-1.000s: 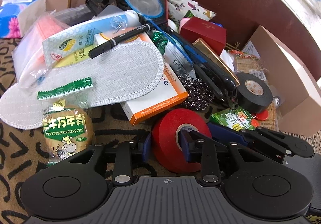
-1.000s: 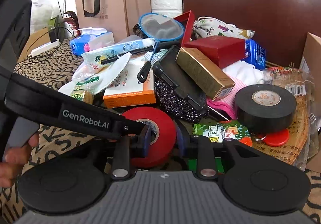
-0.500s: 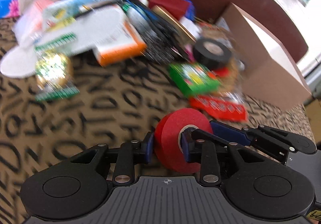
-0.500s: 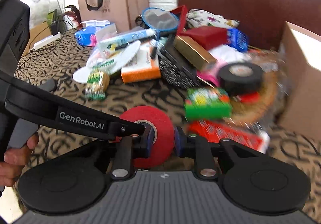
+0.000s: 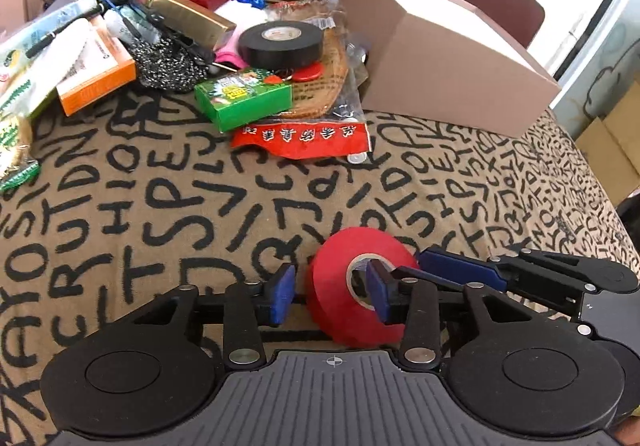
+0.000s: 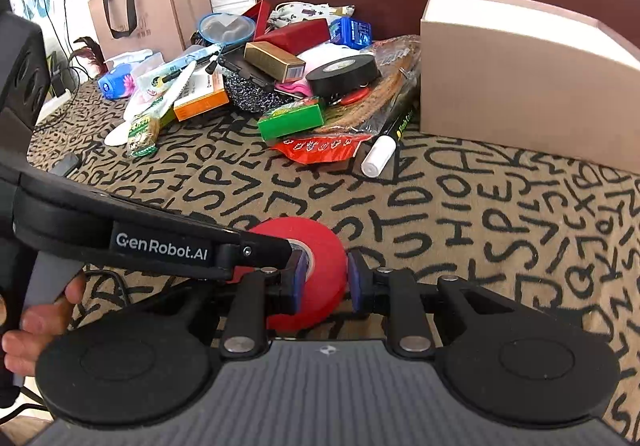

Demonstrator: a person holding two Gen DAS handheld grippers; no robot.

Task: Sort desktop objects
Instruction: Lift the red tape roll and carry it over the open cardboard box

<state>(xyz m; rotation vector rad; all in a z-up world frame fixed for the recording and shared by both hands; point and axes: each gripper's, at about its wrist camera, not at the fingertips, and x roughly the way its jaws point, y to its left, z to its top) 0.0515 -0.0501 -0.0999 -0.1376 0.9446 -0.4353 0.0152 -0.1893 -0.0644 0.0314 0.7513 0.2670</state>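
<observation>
A red tape roll (image 5: 352,286) stands on edge on the letter-patterned cloth near me, also in the right wrist view (image 6: 320,278). My left gripper (image 5: 332,296) has opened: its left pad stands apart from the roll and its right pad sits in the roll's core. My right gripper (image 6: 324,282) is shut on the roll, one pad in the core, one on the outer face. The pile of desktop objects lies far back, with a black tape roll (image 5: 282,42) and a green box (image 5: 244,98).
A closed brown cardboard box (image 5: 448,50) stands at the back right, also in the right wrist view (image 6: 516,78). A red snack bag (image 5: 304,136), an orange box (image 5: 96,74) and a white marker (image 6: 378,156) lie nearby. A paper bag (image 6: 156,2) stands behind.
Both grippers carried the red tape roll back from the pile toward the near side of the table. The left gripper's jaws have spread apart; the right stays clamped.
</observation>
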